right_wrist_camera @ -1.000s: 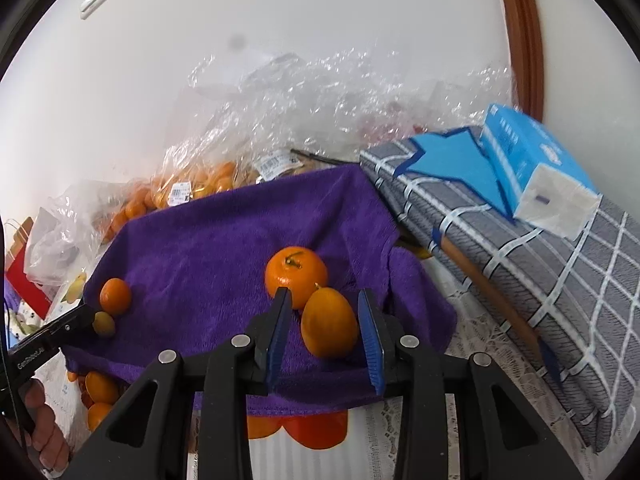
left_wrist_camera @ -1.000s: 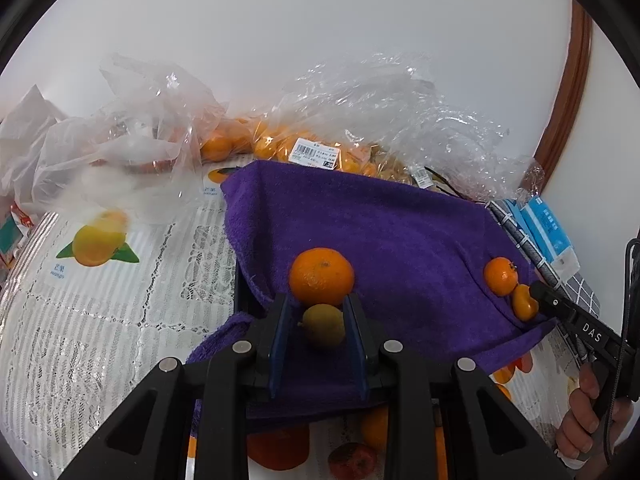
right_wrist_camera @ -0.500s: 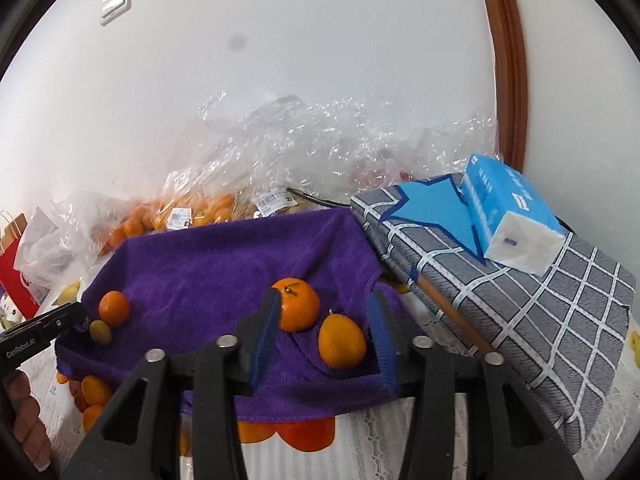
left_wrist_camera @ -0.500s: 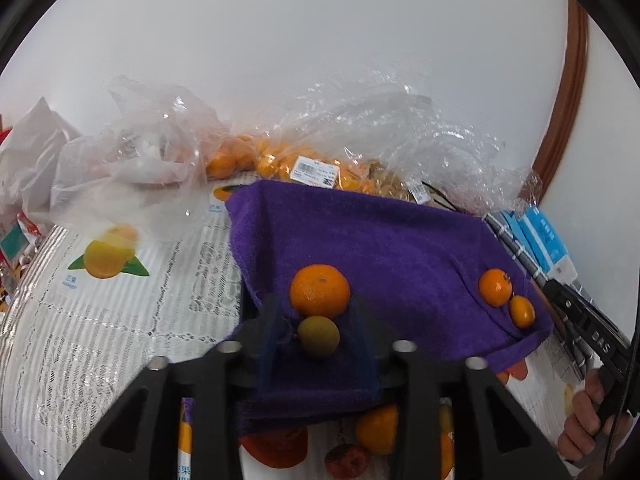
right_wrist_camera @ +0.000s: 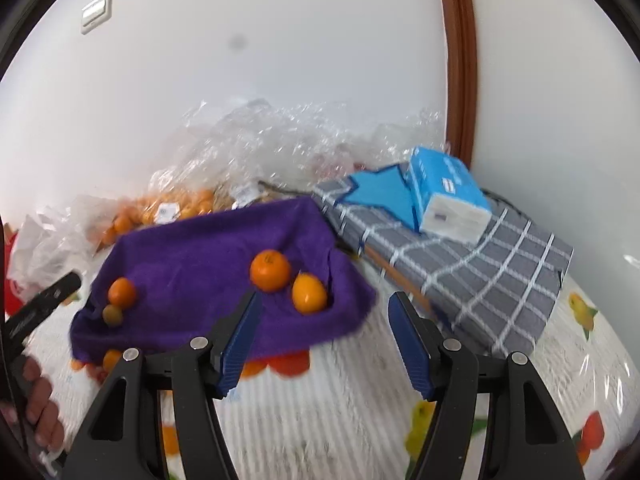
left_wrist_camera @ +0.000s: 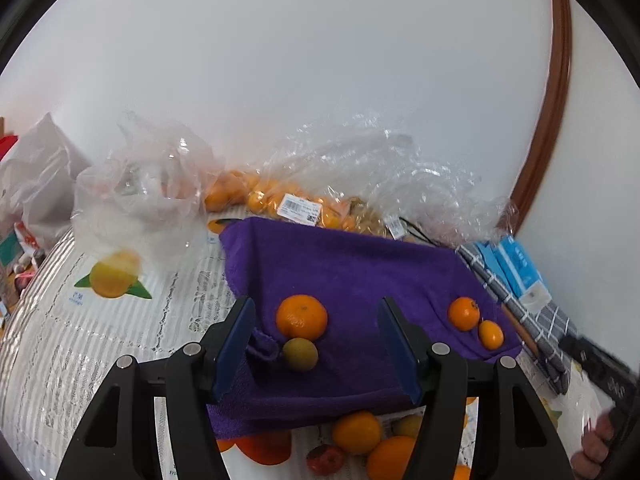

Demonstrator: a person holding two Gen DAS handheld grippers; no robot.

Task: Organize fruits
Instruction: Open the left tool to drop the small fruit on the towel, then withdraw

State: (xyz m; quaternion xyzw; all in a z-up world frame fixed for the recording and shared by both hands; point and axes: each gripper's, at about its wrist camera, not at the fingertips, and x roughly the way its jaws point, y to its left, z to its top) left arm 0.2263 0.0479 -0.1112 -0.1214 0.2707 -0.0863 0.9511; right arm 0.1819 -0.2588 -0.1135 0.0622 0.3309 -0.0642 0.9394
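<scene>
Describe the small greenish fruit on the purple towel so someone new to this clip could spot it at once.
Find the purple towel spread over the fruit-print tablecloth. At its near left end two fruits touch: a round orange mandarin and, just in front of it, the greenish fruit. It is smaller and dull olive-yellow, unlike the three bright orange fruits on the towel.

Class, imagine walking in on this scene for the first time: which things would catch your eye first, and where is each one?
The deep purple terry towel spread across the table's middle stands out most, with a round orange mandarin touching a small greenish-yellow fruit near its left front, and two more orange fruits at its right edge. Behind it, crinkled clear plastic bags of oranges line the wall; a pale blue tissue pack rests on grey checked cloth at right.
</scene>
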